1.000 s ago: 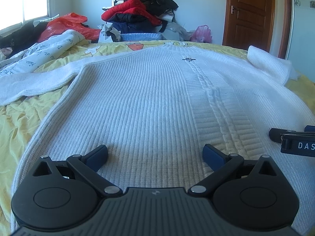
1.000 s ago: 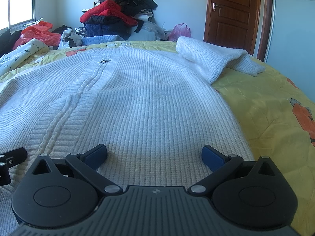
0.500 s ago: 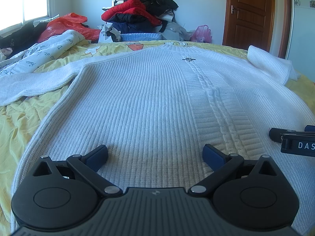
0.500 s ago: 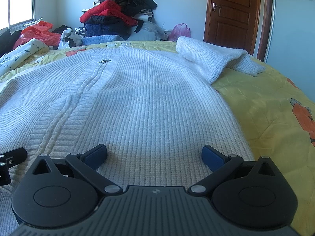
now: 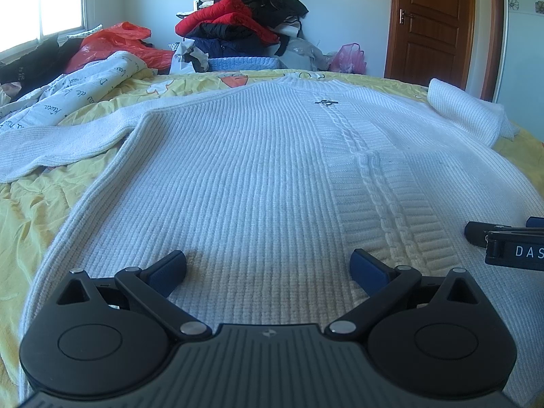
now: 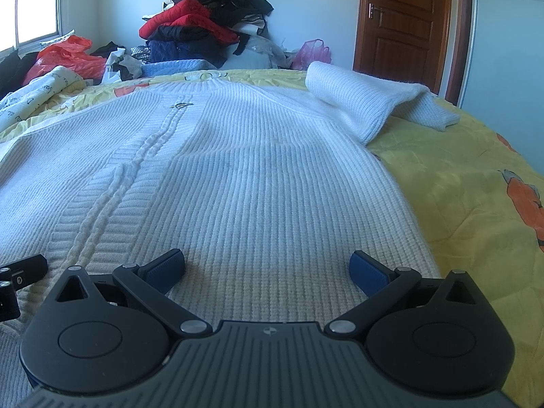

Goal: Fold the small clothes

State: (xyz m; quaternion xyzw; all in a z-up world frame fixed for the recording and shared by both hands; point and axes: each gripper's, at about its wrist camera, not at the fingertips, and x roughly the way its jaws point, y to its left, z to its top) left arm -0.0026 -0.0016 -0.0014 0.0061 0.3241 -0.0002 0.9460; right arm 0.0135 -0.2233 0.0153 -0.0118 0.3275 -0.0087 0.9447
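Nothing is shifting since earlier: left gripper (image 5: 268, 267) and right gripper (image 6: 267, 265) are hovering, fingers spread, over white sweater (image 5: 244, 176); folding is not yet starting.

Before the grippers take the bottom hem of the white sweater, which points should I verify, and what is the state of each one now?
1. Left gripper open over the hem: ok.
2. Right gripper open over the hem: ok.
3. White sweater body lying flat on the yellow bedsheet: ok.
4. Left sleeve spread straight out: ok.
5. Right sleeve flat: not ok, it is doubled over on itself.
6. Fingers low enough to pinch the hem: cannot tell, the hem edge is hidden under the grippers.
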